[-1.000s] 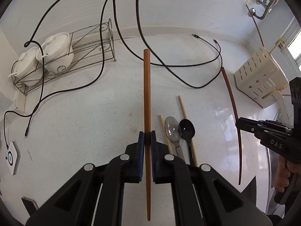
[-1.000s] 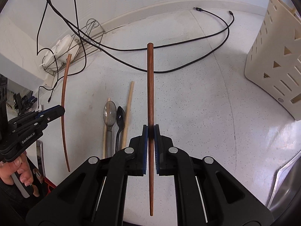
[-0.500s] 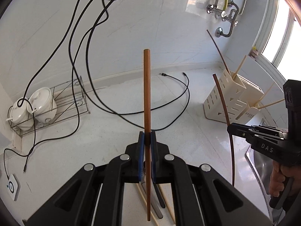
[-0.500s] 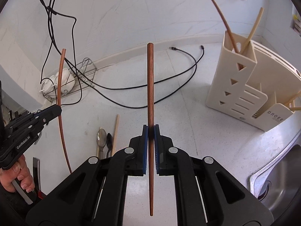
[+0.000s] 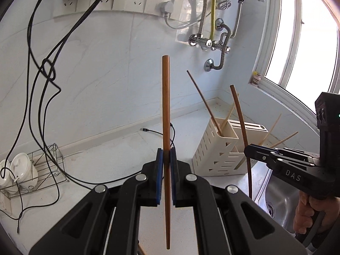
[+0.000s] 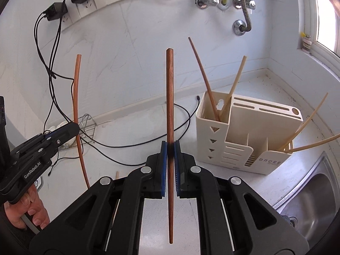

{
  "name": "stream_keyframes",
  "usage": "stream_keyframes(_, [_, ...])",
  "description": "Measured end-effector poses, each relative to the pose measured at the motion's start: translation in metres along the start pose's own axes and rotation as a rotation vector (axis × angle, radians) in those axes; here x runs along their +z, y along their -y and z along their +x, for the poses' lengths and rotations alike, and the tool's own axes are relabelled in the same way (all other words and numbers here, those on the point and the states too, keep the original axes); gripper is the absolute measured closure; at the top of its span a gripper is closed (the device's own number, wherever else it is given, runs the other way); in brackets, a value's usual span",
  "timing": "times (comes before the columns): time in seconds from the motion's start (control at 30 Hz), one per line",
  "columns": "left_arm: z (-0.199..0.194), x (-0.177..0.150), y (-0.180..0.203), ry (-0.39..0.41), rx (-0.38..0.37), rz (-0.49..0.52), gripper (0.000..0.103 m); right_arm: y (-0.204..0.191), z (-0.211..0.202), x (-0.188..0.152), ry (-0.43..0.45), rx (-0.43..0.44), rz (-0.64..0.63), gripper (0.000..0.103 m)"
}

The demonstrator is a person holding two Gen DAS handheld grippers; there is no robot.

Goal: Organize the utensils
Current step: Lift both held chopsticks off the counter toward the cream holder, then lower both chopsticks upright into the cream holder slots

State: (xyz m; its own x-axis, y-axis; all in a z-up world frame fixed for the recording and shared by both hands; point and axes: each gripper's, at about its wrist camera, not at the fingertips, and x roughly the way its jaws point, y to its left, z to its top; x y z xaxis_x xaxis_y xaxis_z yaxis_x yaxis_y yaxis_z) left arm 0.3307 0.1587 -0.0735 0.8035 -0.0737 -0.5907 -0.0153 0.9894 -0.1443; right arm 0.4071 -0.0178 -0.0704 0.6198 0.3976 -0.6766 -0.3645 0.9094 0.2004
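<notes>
Left of the holder (image 6: 244, 140), both grippers are rising off the counter, left gripper (image 5: 166, 178) and right gripper (image 6: 170, 170) each clamping shut on a brown chopstick (image 6: 170, 110), so dropping them into the holder is coming next.

Your left wrist camera sits just behind the left gripper (image 5: 166, 159), looking forward and somewhat down along its fingers toward the tiled wall and the cream utensil holder (image 5: 221, 148), which lies right of centre. Your right wrist camera rides the right gripper (image 6: 170, 148) the same way, nearer that holder (image 6: 240, 136). Both views share the holder, the sink (image 6: 314, 193), the wall pipes and the black cables. Each camera also catches the other gripper at its edge.
</notes>
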Motion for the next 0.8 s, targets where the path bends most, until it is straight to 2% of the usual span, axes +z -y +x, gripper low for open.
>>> stream_keyframes(0.27, [0.021,0.025,0.03,0.054,-0.043,0.044,0.097,0.034,-0.027,0.016,0.158,-0.057,0.014,0.097])
stream_keyframes(0.8, [0.042,0.079,0.076,0.261,-0.159,0.07,0.097,0.125,-0.048,0.039,0.404,-0.149,0.093,0.097])
